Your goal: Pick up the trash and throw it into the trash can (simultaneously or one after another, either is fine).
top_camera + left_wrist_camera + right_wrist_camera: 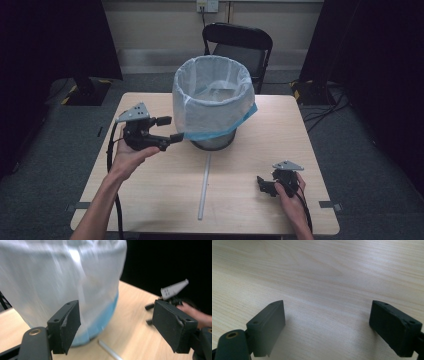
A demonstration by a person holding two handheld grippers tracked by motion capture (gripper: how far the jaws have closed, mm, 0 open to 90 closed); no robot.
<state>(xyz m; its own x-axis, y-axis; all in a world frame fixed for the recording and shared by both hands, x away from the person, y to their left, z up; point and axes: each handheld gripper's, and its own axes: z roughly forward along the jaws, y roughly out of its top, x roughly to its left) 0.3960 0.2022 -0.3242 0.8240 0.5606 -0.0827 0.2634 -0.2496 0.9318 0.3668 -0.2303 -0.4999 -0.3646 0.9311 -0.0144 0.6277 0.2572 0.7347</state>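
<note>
The left tongs (170,129) are held wide open with nothing between the jaws — their tips are seen just beside the bin (212,102), level with the blue hem of its bag (240,121). The bin is stood at the far middle of the table (165,190). The right tongs (265,185) are spread open too, empty, low over bare wood — well apart from the bin.

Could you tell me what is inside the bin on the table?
The bin is lined with a white bag folded over its rim, blue at the hem. Only crumpled liner shows within; the bottom is hidden by the near wall.
</note>
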